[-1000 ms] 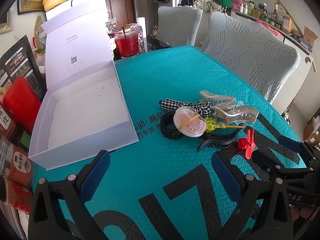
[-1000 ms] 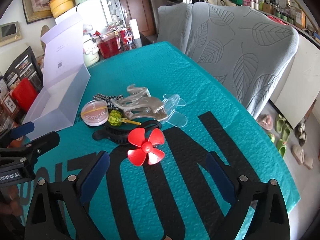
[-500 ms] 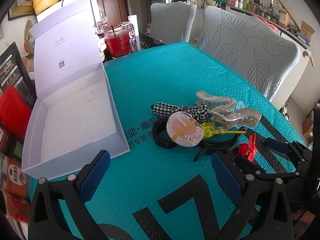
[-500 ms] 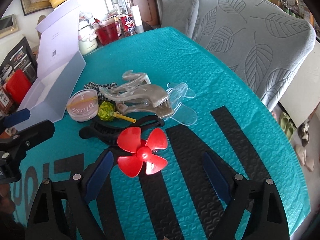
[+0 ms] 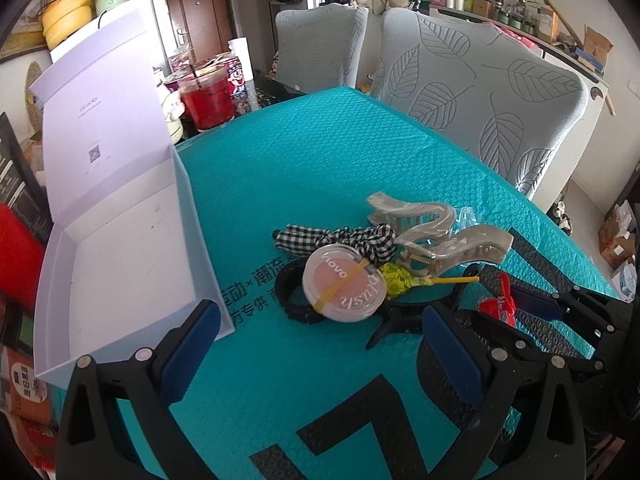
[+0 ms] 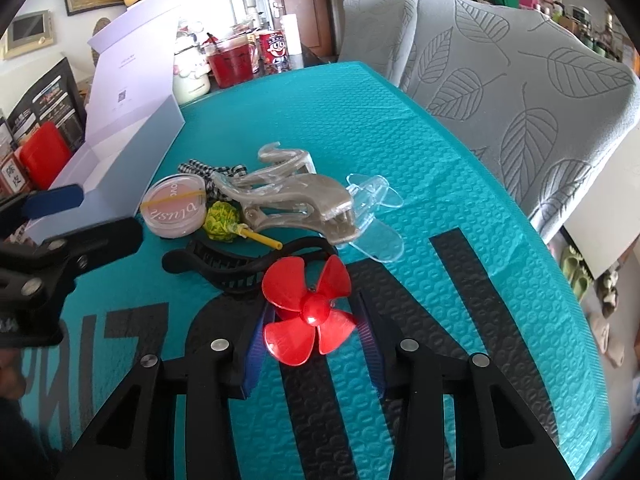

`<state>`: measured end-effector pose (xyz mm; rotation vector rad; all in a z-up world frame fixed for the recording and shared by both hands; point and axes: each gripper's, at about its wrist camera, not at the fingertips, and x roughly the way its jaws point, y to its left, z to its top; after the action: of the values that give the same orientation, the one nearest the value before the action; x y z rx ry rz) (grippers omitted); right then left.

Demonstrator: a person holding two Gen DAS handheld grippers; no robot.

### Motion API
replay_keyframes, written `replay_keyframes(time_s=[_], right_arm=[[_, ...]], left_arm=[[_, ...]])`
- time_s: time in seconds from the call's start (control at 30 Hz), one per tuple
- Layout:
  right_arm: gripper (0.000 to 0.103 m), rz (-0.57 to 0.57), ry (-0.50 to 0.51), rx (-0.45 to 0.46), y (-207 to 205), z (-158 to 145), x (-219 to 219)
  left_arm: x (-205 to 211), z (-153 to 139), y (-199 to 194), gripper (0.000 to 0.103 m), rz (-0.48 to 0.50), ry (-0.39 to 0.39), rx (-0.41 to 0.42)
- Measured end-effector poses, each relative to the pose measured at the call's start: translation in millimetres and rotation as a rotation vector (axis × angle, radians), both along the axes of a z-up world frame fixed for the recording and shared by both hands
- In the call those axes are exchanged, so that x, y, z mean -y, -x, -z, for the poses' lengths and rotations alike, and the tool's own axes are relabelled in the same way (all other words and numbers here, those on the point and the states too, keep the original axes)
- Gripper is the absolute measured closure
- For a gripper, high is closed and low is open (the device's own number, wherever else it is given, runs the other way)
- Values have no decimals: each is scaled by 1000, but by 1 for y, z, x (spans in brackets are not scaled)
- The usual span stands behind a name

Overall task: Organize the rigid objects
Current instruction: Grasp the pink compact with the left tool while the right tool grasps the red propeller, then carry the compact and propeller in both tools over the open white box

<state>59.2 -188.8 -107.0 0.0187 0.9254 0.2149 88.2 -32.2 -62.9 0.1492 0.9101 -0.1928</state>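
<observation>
A red propeller [image 6: 310, 312] lies on the teal mat between the blue pads of my right gripper [image 6: 312, 334], whose jaws have closed in on its sides; it also shows in the left wrist view [image 5: 498, 306]. Behind it lie a black hair claw [image 6: 240, 266], a round blush compact [image 6: 174, 206], a green lollipop [image 6: 222, 222], a translucent hair claw [image 6: 292, 200], a clear propeller [image 6: 376, 216] and a checked bow [image 6: 208, 170]. My left gripper [image 5: 320, 356] is open and empty in front of the compact [image 5: 344, 282], beside the open white box [image 5: 120, 248].
Two grey leaf-pattern chairs [image 5: 480, 96] stand along the table's far right side. A red drink jug [image 5: 208, 98], a can and jars stand behind the mat. Red and dark packages [image 5: 18, 256] sit left of the box. The table edge drops off at right [image 6: 560, 280].
My right gripper has moved forward to the red propeller and its jaws have closed onto it. My left gripper has stayed open, shifting slightly towards the box.
</observation>
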Motion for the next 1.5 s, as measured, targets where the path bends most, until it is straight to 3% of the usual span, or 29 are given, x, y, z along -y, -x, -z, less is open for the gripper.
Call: replay_keyframes(time_s=[0.27, 0.43, 0.5, 0.57, 1.07, 1.5], right_arm=[[62, 48, -39, -2, 7, -6, 20], [62, 67, -37, 4, 8, -10, 26], [62, 73, -36, 3, 8, -10, 28], [62, 77, -35, 0, 7, -9, 28], [62, 75, -25, 8, 16, -14, 25], [62, -21, -32, 49, 41, -28, -16]], left_arm=[[7, 19, -23, 22, 60, -6, -61], [9, 28, -30, 23, 84, -3, -81], [10, 28, -30, 39, 87, -23, -62], [13, 28, -29, 48, 110, -20, -58], [0, 10, -3, 48, 85, 2, -14], [-41, -4, 48, 48, -10, 26, 24]])
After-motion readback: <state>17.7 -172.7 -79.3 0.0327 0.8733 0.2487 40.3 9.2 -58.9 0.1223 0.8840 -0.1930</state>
